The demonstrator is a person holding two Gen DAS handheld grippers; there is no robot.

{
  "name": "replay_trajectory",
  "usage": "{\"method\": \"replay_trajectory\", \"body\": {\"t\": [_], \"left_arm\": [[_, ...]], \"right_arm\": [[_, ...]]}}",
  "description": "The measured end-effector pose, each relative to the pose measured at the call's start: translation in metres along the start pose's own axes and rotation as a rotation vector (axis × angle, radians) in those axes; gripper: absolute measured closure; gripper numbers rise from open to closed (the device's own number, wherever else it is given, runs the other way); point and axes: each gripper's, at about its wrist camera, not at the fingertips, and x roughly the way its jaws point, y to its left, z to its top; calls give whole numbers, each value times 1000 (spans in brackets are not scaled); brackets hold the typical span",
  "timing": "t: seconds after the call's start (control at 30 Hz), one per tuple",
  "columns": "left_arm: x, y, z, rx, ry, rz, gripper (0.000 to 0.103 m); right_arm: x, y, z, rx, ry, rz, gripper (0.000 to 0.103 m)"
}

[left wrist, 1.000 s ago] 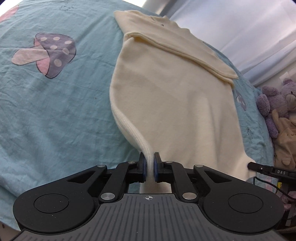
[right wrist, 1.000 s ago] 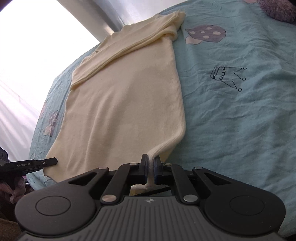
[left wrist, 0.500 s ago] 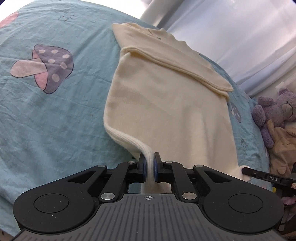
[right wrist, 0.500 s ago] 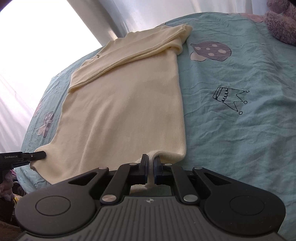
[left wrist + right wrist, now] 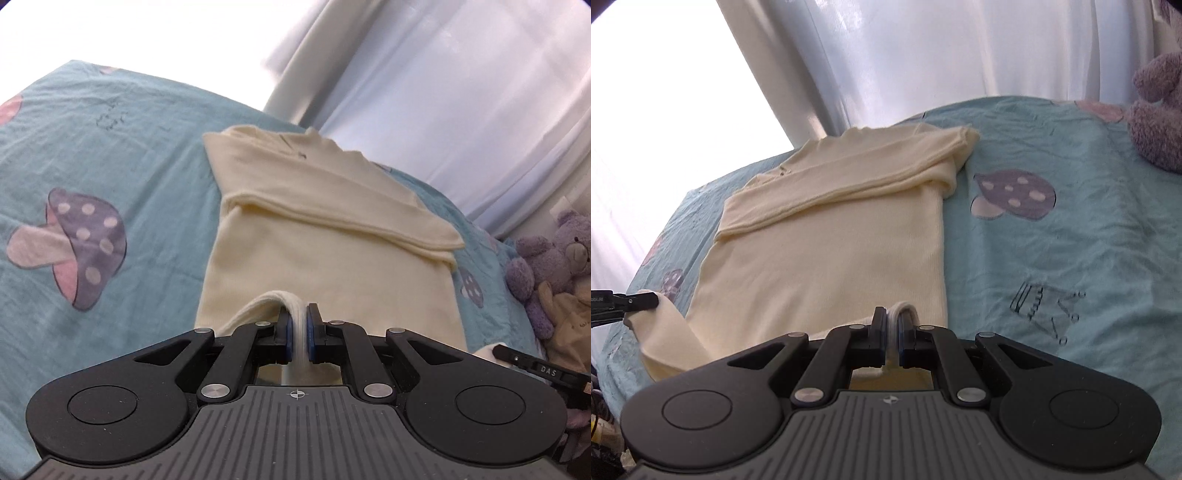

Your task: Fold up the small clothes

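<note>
A cream knit sweater (image 5: 325, 254) lies on a light blue bed sheet (image 5: 110, 177), sleeves folded across its chest. It also shows in the right wrist view (image 5: 827, 251). My left gripper (image 5: 299, 326) is shut on the sweater's bottom hem at its left corner, lifted above the sheet. My right gripper (image 5: 894, 328) is shut on the hem at the right corner, also lifted. The right gripper's tip shows at the far right of the left wrist view (image 5: 517, 360); the left gripper's tip shows at the left edge of the right wrist view (image 5: 631, 301), with hem cloth on it.
The sheet carries mushroom prints (image 5: 77, 251) and a crown drawing (image 5: 1045, 310). Purple and beige plush toys (image 5: 554, 266) sit at the bed's edge, and one (image 5: 1160, 114) shows in the right wrist view. White curtains (image 5: 923, 55) hang behind the bed.
Both grippers have lifted the bottom hem and carried it forward toward the collar. The hem now curls over the jaws and the sweater's body looks shorter.
</note>
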Motion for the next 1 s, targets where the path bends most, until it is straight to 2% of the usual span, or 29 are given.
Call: {"method": "replay_trajectory", "body": {"t": [0.2, 0.33, 0.43, 0.5, 0.53, 0.6, 0.67, 0.77, 0.83, 0.87, 0.9, 0.93, 0.97, 1.0], "left_arm": [[36, 3, 28, 5, -49, 95, 92], [46, 17, 33, -20, -63, 127, 81], [46, 30, 39, 35, -97, 148, 75], [53, 33, 43, 81, -73, 109, 67], [58, 33, 44, 113, -49, 81, 56], [72, 26, 45, 171, 0, 68, 50], [87, 17, 44, 234, 20, 83, 50], [107, 14, 47, 233, 64, 82, 50], [116, 16, 49, 212, 83, 66, 60], [119, 16, 49, 209, 95, 61, 63], [120, 15, 49, 216, 100, 58, 71], [122, 13, 48, 230, 105, 57, 86], [123, 11, 47, 245, 106, 70, 92], [123, 10, 47, 259, 102, 86, 92]], "right_arm": [[33, -18, 33, 22, -78, -28, 97], [39, -31, 40, 83, -128, -35, 94], [38, -39, 38, 63, -125, -40, 77], [39, -38, 36, 22, -107, -58, 58], [41, -36, 35, 5, -98, -57, 55], [50, -32, 35, -15, -69, -62, 49], [62, -27, 38, -30, -47, -82, 49], [80, -18, 43, -58, -17, -90, 49], [91, -15, 45, -74, 1, -99, 51], [96, -14, 46, -75, 11, -106, 60], [100, -14, 47, -76, 25, -115, 71], [104, -13, 48, -77, 36, -121, 75], [105, -13, 48, -78, 39, -126, 86], [105, -12, 49, -85, 32, -131, 94]]}}
